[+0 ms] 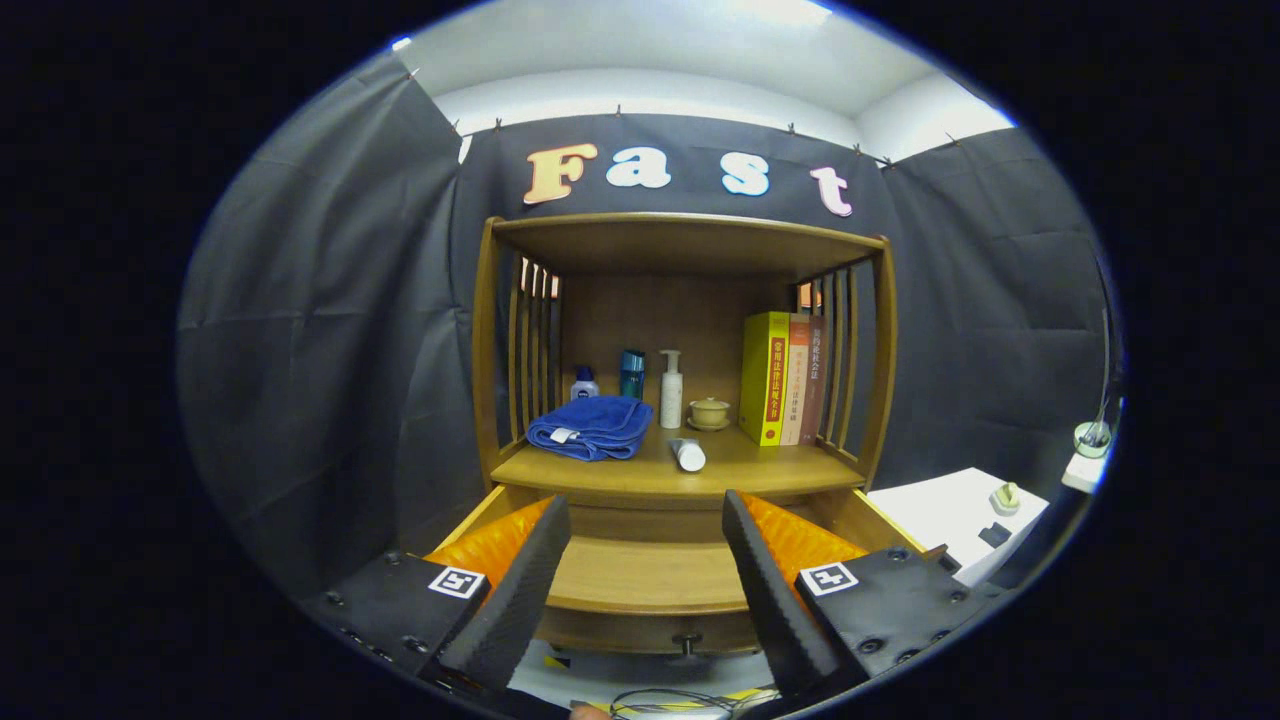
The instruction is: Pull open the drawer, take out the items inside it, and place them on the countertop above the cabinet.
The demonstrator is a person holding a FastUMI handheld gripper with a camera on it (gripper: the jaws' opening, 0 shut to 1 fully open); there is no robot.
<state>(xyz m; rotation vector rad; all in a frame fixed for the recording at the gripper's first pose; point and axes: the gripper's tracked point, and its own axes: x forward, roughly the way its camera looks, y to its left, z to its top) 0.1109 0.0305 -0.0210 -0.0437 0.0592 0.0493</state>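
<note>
the gripper (645,575) hangs with its two fingers spread apart, grasping nothing, above the pulled-out drawer (650,575), whose wooden bottom shows bare between them. beyond the fingers, on the countertop (640,475) of the wooden cabinet, lie a folded blue towel (590,427) and a white tube (687,454) on its side. a pump bottle (671,390), a lidded cup (709,412) and upright books (783,377) stand behind.
</note>
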